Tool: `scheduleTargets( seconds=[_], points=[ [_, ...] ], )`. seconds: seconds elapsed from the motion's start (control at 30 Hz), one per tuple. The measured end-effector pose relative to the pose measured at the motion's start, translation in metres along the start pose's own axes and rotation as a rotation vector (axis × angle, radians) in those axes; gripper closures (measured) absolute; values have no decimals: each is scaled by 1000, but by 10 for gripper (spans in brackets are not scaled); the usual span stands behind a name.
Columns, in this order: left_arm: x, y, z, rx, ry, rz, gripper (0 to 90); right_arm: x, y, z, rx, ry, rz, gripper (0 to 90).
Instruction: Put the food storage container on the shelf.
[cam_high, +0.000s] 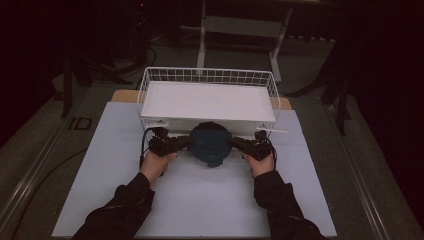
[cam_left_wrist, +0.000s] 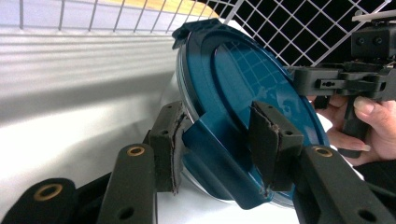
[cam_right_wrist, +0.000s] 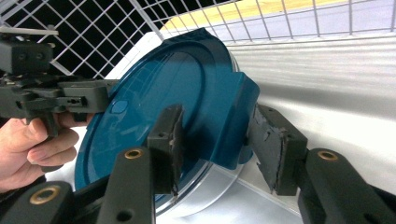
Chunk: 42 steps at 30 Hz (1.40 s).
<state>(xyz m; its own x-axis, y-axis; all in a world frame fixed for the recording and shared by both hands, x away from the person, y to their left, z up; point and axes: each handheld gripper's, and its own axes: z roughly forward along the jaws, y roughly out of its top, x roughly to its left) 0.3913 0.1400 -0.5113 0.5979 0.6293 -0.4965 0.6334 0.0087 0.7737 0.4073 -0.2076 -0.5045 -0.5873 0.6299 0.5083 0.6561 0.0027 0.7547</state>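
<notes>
Lid: a round dark blue lid (cam_high: 210, 144) with side flaps sits on a clear container whose rim shows beneath it in my gripper views; I hold it between my two claws, above the white table top just in front of the basket.
Clear container: I see only its see-through rim and wall (cam_right_wrist: 219, 186) under the lid; what is inside it I cannot tell.
Left claw: my left gripper (cam_left_wrist: 219, 144) pinches one blue side flap (cam_left_wrist: 215, 154) of the lid, one worn pad on each face of it, the lid standing tilted in this view.
Right claw: my right gripper (cam_right_wrist: 217, 140) straddles the flap (cam_right_wrist: 233, 126) on the opposite side; the left pad touches the lid's top face, while the right pad stands a little off the flap, so I cannot tell if it really grips.
Hands: my left hand (cam_high: 156, 164) and right hand (cam_high: 261, 164) hold the grippers from below, dark sleeves running down to the near edge.
Basket: a white wire basket (cam_high: 210, 76) stands on the far half of the table, touching or just behind the lid.
In the basket: a flat white tray or board (cam_high: 207, 100) covers its floor, with nothing resting on it.
Table: a pale sheet (cam_high: 200, 200) covers it; a wooden edge (cam_high: 122, 95) peeks out beside the basket.
</notes>
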Motion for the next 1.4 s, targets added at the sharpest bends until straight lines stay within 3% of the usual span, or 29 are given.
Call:
scheduleTargets(
  seconds=[0.07,0.13,0.23,0.27,0.4,0.53,0.57,0.6,0.63,0.8,0.93,1.03,1.4],
  points=[
    [0,0,1,-18,26,40,528,1,1,0,1,-10,0,527],
    [-1,-1,1,-32,44,54,497,2,2,0,6,-23,8,515],
    [-1,-1,2,-41,54,58,477,4,4,1,10,-45,7,497],
    [-1,0,2,-43,59,60,467,3,4,2,-3,-57,-15,496],
    [-1,1,2,-41,72,65,447,2,5,3,1,-66,-4,467],
    [-2,1,1,-23,89,67,362,5,6,2,6,-76,-16,433],
    [-3,-1,-2,-18,47,85,318,6,6,1,5,-74,-17,432],
    [-6,-1,-4,-13,44,95,292,7,6,0,3,-71,-20,429],
    [-9,-2,-5,-8,35,75,289,11,6,-2,16,-75,-12,422],
    [-14,0,-14,-13,-12,123,188,20,7,-6,29,-78,-19,408],
    [-24,-1,-18,48,-28,151,121,26,7,-9,30,-78,-48,411],
    [-30,-4,-21,81,-29,171,7,29,6,-13,24,-70,-74,429],
    [-48,-16,-42,116,-18,231,7,53,1,-28,39,-37,-132,504]
  ],
)
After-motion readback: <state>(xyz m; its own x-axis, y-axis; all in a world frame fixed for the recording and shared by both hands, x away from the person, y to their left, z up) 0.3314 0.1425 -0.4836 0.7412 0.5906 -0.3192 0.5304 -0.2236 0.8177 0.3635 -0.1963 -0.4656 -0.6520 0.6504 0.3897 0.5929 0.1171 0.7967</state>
